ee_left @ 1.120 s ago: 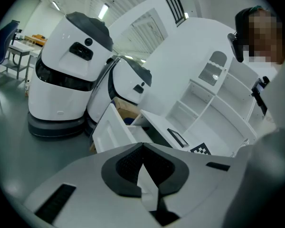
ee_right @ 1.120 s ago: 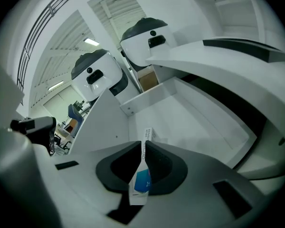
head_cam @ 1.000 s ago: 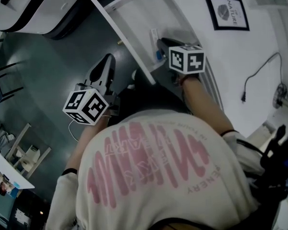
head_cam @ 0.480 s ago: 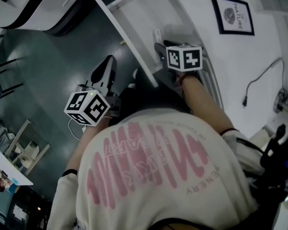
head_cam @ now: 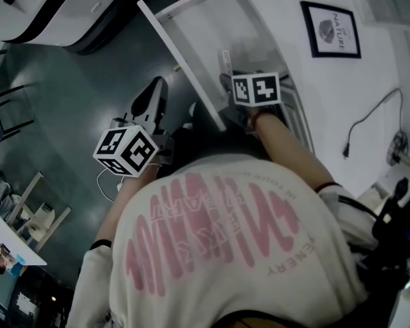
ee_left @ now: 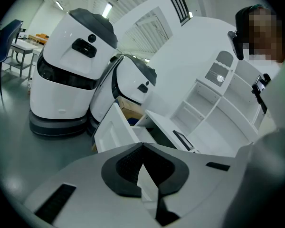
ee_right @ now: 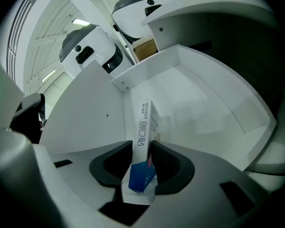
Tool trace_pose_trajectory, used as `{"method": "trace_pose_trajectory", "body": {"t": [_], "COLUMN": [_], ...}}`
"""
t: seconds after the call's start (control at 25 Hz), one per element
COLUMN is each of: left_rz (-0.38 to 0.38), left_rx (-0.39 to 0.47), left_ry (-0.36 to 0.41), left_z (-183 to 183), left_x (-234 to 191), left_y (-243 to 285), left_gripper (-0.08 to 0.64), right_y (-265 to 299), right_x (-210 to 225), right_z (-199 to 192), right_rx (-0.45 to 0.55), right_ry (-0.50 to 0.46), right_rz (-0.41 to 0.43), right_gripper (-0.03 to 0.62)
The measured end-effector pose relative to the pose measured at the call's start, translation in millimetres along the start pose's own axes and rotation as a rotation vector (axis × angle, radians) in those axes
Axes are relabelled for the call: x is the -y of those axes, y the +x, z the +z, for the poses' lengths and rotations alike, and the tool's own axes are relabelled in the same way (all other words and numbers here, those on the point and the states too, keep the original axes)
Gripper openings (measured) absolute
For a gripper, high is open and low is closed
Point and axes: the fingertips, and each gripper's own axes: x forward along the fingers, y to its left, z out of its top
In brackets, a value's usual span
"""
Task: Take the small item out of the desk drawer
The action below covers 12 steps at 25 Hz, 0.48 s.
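Observation:
The white desk drawer stands pulled open; the right gripper view looks along its bare floor. A small narrow white box with a blue end stands on edge against the drawer's left wall. My right gripper reaches into the drawer, its jaws closing, with both dark pads against the box's sides. In the head view that gripper sits at the drawer's near end, and its marker cube hides most of the box. My left gripper hangs shut and empty outside the drawer, over the dark floor.
Large white robot shells stand beyond the drawer. A white shelf unit is to the right. On the white desk lie a framed picture and a black cable. The person's torso fills the lower head view.
My right gripper has moved a little further along the drawer and now has the box between its pads. The left gripper has hardly moved.

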Motion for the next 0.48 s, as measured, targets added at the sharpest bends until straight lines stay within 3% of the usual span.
{"method": "trace_pose_trajectory", "body": {"t": [0.48], "left_rz": [-0.026], "left_rx": [0.024], "left_ry": [0.052], "left_z": [18.4], "left_x": [12.7], "left_y": [-17.1], "left_gripper": [0.028], "right_y": [-26.7], "right_x": [-7.4], "right_z": [8.2], "right_rx": [0.035], "right_ry": [-0.034], "right_rz": [-0.042], "right_gripper": [0.107]}}
